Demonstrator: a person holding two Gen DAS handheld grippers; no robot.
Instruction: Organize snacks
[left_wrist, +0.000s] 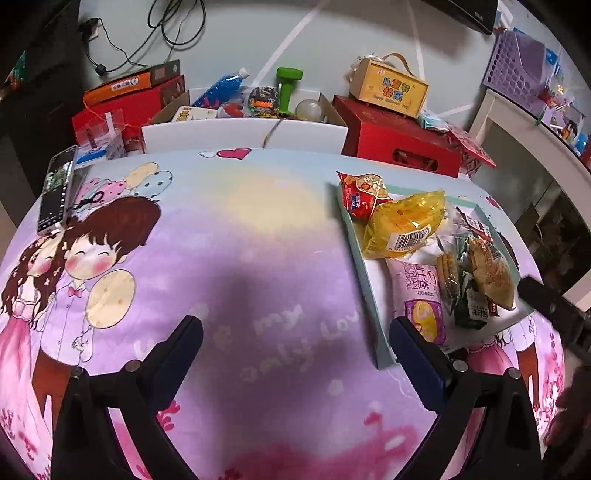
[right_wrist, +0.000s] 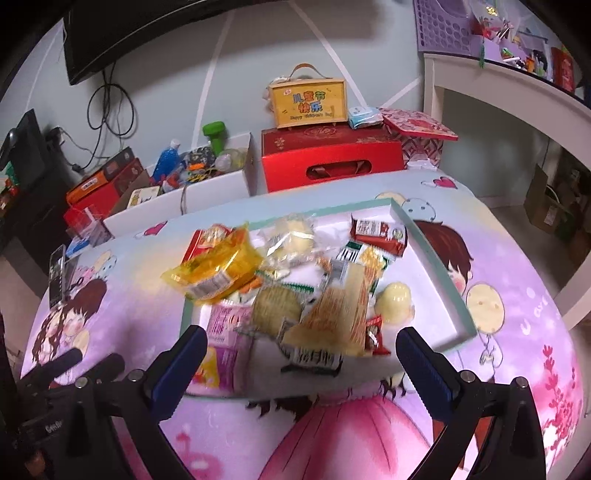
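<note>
Both claws are spread wide with nothing in them. The left claw (left_wrist: 295, 354) hangs over bare cartoon-print cloth (left_wrist: 236, 266), just left of the tray (left_wrist: 364, 280); the right claw (right_wrist: 301, 356) hovers right over the snack pile (right_wrist: 295, 291) sitting in that tray on the bench. I'd single out one top packet, like the yellow bag (right_wrist: 218, 275), and pinch its edge rather than raking the whole heap.

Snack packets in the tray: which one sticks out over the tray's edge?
The yellow packet with the barcode label: it overhangs the tray's left rim.
</note>
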